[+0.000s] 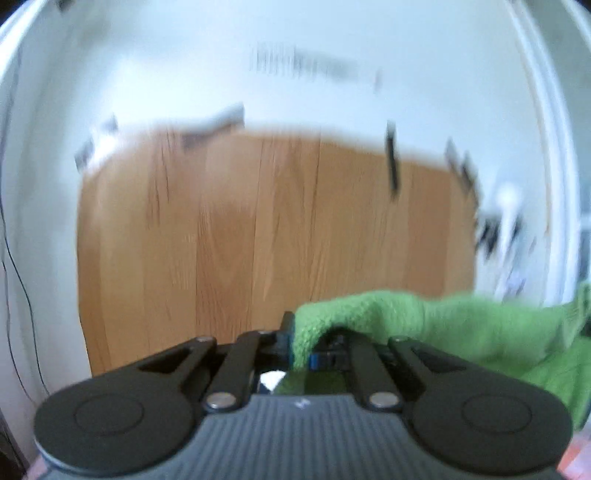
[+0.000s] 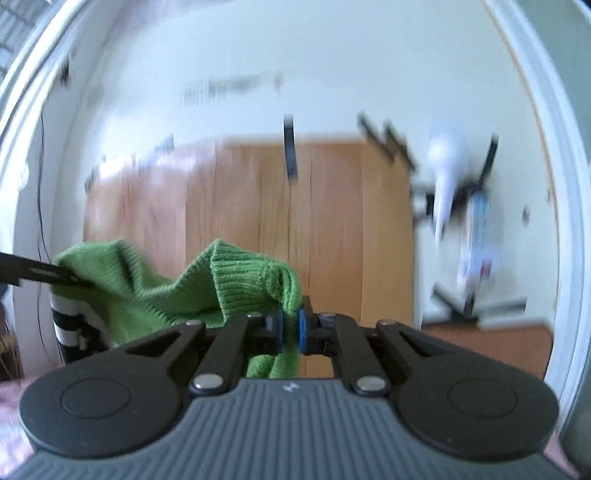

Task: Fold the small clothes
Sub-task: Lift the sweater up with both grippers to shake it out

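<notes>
Both grippers, left [image 1: 301, 341] and right [image 2: 290, 328], clench a green knit [image 2: 236, 280] aloft above the surface [image 2: 332, 229], seemingly mid-fold; lowering comes next

A wooden table [image 1: 258, 221] stands against a white wall [image 1: 295, 29], a blurred white stand [image 2: 447, 184] at its right.
</notes>
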